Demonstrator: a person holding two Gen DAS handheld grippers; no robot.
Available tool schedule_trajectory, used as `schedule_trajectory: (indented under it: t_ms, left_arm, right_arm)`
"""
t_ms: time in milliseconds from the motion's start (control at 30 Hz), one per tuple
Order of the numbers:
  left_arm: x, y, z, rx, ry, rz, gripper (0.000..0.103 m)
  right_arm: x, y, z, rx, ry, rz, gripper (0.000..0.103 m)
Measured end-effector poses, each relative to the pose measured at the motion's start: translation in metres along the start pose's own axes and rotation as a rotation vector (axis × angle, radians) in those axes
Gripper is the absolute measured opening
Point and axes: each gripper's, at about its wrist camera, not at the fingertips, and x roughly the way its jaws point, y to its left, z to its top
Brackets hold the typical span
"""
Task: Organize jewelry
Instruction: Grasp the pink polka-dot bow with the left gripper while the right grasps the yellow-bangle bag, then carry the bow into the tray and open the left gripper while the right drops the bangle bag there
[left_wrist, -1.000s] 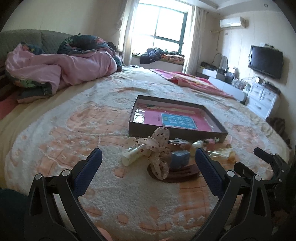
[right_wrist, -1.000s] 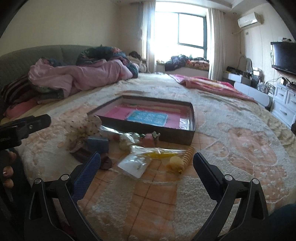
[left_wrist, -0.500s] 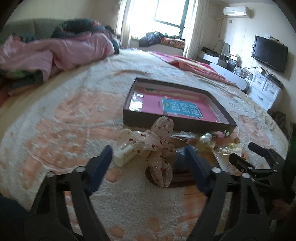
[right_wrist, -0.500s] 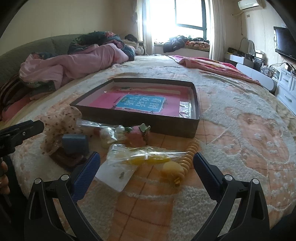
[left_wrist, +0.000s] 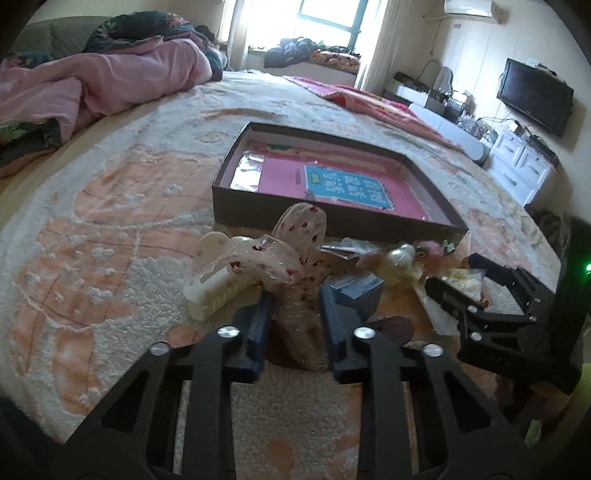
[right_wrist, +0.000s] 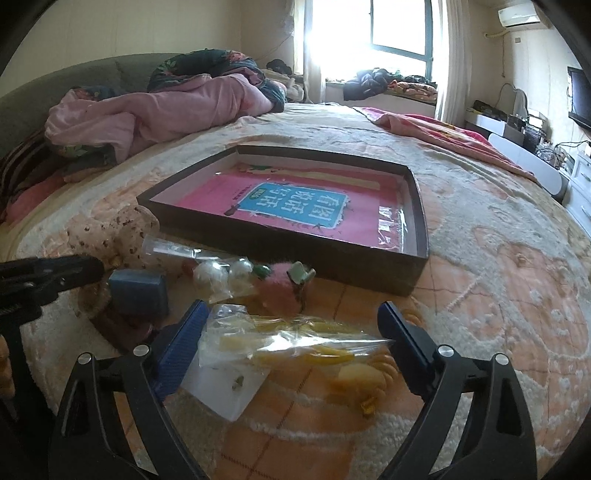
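Two grippers were down among the jewelry pile on the fuzzy cream-and-peach bed blanket (left_wrist: 110, 258). The sheer spotted ribbon bow (left_wrist: 291, 258) sat at centre frame in the left wrist view, and the left gripper (left_wrist: 295, 325) had its blue pads (left_wrist: 258, 332) pressed in on the bow's lower tail, pinching it from both sides. Just left of the bow lay a cream plastic claw hair clip (left_wrist: 214, 291), touching it; just right sat a small blue box (left_wrist: 358, 295), resting on a dark brown oval piece (left_wrist: 391, 326).

Over in the right wrist view, the right gripper (right_wrist: 291, 332) stood spread wide, its blue pads (right_wrist: 177, 350) either side of a clear plastic bag with yellow pieces inside (right_wrist: 295, 343), not closed on it. Whether the pads touched the bag, I couldn't tell. A yellow coiled hair tie (right_wrist: 358, 380) lay under the bag's right end. Behind them, mid-frame, came pearly round beads in clear wrap (right_wrist: 221, 275) and a pink fuzzy ornament with green leaves (right_wrist: 284, 284).

Beyond the pile, in the upper middle of both views, rested the shallow dark brown cardboard tray (right_wrist: 295, 251), lined with a pink sheet bearing a blue label (right_wrist: 295, 203). At upper left, a rumpled pink quilt (right_wrist: 147, 110) lay heaped near the bed's head.
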Motion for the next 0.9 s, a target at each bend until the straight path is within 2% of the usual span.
schedule_trajectory:
  t_ms: [167, 267, 633, 900]
  left_arm:
    - [0.005, 0.002, -0.001, 0.003, 0.017, 0.006, 0.003]
    - [0.003, 0.001, 0.000, 0.014, 0.005, 0.010, 0.002]
    - [-0.029, -0.005, 0.025, 0.029, -0.116, -0.011, 0.001]
    - [-0.028, -0.003, 0.054, 0.023, -0.159, -0.011, 0.001]
  right_arm:
    - [-0.003, -0.005, -0.001, 0.026, -0.021, 0.034, 0.087]
    - [-0.008, -0.007, -0.002, 0.040, -0.036, 0.046, 0.085]
    - [-0.039, -0.019, 0.001, 0.082, -0.111, 0.044, 0.085]
    - [-0.045, -0.033, 0.013, 0.092, -0.149, 0.015, 0.085]
